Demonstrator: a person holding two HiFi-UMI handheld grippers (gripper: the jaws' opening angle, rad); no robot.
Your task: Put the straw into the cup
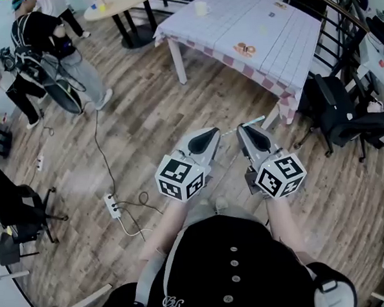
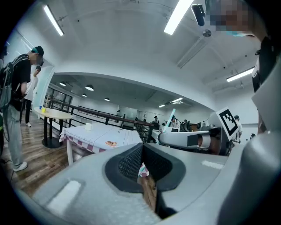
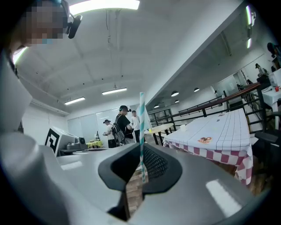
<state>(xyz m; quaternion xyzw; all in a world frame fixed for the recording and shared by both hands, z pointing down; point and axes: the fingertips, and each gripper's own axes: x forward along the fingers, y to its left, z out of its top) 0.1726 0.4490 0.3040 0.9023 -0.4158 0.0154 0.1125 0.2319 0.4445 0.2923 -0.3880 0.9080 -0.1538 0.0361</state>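
While the left gripper's (image 2: 142, 151) fingers (image 2: 127, 165) are being held closed and empty, a teal-and-white striped straw (image 3: 142, 127) is being gripped upright by the right gripper (image 3: 141, 163), well apart from the small white cup (image 1: 200, 7) on the checked-cloth table (image 1: 269, 41).

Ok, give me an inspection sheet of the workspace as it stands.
Surface: table with checked cloth, ahead across the wood floor.
Job's things: cup near the table's far edge; straw held, not yet in the cup.
Clutter: small orange thing on the table.
Grippers: left gripper shut, empty; right gripper shut on the straw.
Cables: power strip and cable on the floor, left.
Surroundings: people far left; chairs right.
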